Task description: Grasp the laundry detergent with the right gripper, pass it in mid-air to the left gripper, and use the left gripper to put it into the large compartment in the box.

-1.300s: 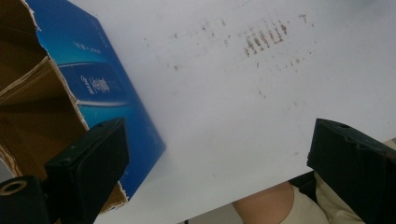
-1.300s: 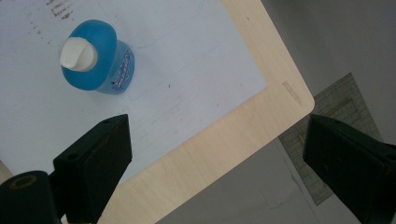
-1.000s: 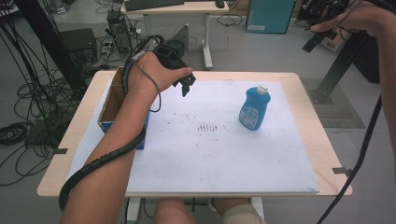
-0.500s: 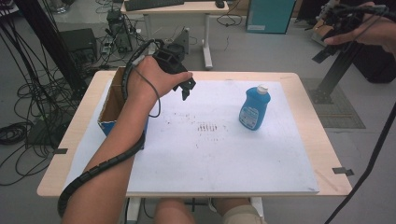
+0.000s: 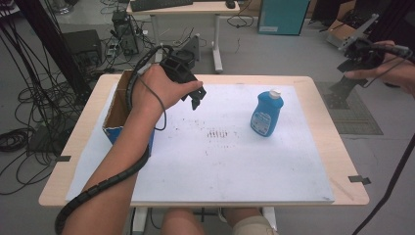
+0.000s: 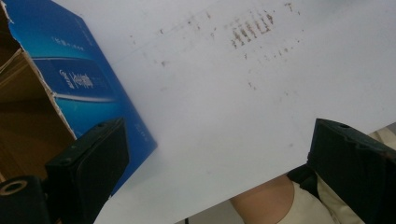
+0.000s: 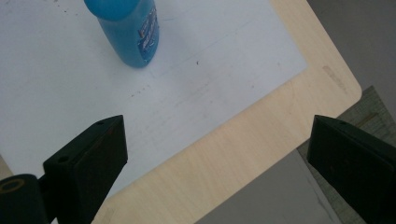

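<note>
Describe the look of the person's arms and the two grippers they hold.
Both grippers, left gripper and right gripper, are black with blocky fingers. A ribbed black cable runs along the bare, sleeveless left forearm; a thin black cable trails from the right.

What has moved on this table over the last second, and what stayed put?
The right gripper has come down and inward from the top right corner toward the table's right edge, its jaws just opening, nothing between them. The left gripper, bottle and box stayed where they were.
</note>
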`<state>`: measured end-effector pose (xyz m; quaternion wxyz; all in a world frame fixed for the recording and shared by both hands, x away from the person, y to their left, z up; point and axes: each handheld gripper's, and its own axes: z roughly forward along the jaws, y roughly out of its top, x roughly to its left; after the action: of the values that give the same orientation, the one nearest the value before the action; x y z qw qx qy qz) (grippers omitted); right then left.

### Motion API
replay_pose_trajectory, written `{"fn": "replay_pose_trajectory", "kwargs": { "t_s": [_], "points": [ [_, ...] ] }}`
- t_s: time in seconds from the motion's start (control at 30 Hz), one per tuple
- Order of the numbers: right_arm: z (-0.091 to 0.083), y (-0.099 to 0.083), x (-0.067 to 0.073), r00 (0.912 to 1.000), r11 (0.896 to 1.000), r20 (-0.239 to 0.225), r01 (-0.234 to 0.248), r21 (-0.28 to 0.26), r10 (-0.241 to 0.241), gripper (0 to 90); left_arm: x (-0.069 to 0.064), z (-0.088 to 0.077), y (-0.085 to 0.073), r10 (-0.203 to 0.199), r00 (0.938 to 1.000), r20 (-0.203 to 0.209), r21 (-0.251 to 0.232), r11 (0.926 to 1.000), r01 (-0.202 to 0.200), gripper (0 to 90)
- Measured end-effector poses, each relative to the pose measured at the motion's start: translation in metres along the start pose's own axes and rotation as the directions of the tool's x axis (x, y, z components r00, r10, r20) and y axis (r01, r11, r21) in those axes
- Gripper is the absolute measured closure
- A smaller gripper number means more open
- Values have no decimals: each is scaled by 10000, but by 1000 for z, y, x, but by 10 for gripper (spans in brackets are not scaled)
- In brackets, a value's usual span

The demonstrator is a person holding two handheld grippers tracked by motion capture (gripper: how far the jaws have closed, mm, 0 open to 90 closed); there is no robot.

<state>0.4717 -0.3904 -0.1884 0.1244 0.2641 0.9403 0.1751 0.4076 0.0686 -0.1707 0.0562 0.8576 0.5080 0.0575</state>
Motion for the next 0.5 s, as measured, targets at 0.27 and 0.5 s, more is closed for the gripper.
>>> {"fn": "replay_pose_trajectory", "kwargs": {
  "t_s": [0.27,0.5],
  "points": [
    [35,-28,19,9990,9970,-148,-425,-647,416,38,1,0,-5,62,10000,29,-175,9998,-62,57],
    [81,-47,44,9973,9871,-216,-725,-1427,701,48,1,7,-8,214,9997,91,-153,9997,-213,58]
  ]
}}
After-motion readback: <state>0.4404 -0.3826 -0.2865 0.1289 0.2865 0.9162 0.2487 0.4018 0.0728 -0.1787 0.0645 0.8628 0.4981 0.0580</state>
